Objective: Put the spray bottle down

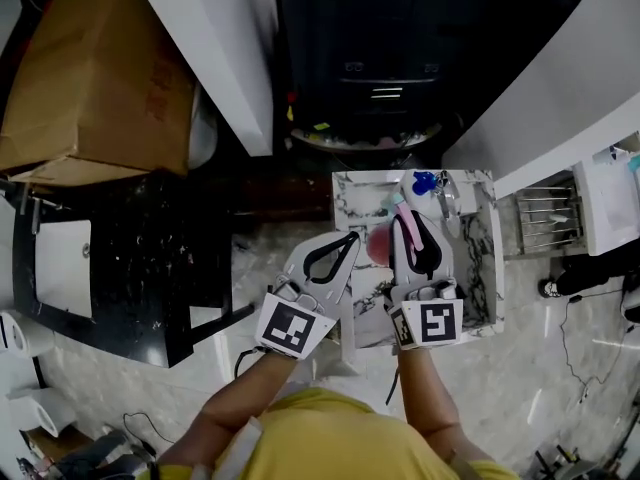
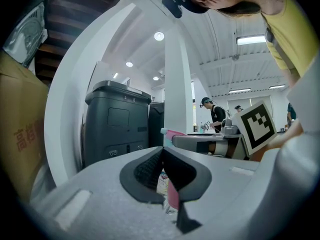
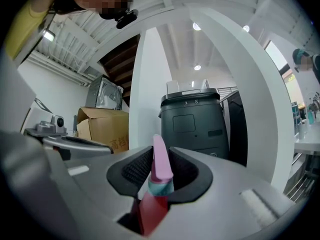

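bottle could tip on landing

the right gripper [image 3: 160, 173] is clamped on the bottle [image 3: 161, 160] just under its pink head. the red body hangs below the jaws, over the table [image 1: 482, 260]. the left gripper [image 1: 346, 240], beside it, is closed on nothing. letting go before the base sits flat could topple the bottle. so could a bump against the blue-capped bottle [image 1: 424, 183] just ahead of the jaws.

Marble table [image 1: 478, 268], white pillar [image 1: 215, 48], cardboard box [image 1: 100, 78]

The left arm [image 1: 235, 400] and right arm [image 1: 430, 393] are reaching up from the bottom middle. The left tongs [image 1: 347, 240] are pinching shut. The right tongs [image 1: 406, 220] are squeezing the spray bottle [image 3: 161, 166].
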### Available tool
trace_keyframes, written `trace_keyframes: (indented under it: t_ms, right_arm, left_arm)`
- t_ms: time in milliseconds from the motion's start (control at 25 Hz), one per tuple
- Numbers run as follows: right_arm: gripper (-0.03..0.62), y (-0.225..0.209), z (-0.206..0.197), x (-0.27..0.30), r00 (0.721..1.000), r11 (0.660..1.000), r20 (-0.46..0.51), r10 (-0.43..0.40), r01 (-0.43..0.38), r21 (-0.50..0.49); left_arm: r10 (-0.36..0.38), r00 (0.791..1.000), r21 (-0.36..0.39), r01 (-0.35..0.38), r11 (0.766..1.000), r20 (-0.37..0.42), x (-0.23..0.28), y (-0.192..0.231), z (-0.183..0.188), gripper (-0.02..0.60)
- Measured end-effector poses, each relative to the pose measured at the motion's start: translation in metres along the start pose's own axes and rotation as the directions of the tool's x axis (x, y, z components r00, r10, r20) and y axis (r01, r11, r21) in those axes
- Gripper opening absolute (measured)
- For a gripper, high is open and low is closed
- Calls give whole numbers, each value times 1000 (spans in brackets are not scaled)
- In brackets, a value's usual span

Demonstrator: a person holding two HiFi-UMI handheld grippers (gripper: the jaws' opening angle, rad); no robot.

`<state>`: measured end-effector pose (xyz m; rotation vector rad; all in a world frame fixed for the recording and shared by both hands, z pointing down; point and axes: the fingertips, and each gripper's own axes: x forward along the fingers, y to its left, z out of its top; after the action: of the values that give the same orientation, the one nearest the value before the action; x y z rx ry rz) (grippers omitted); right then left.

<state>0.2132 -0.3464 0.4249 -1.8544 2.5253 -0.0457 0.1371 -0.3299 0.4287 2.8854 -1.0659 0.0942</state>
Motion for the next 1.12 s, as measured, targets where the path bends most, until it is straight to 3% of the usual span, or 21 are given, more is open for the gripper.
trace_keyframes:
  t_ms: [600, 1120]
  right_arm:
    - [98, -4, -55, 66, 1000, 997, 19, 1, 0, -75]
    - [98, -5, -82, 105, 999, 998, 29, -38, 39, -41]
  left_arm:
    - [49, 996, -33, -52, 998, -71, 21, 39, -39, 6]
    - [82, 990, -60, -90, 994, -117, 23, 59, -62, 6]
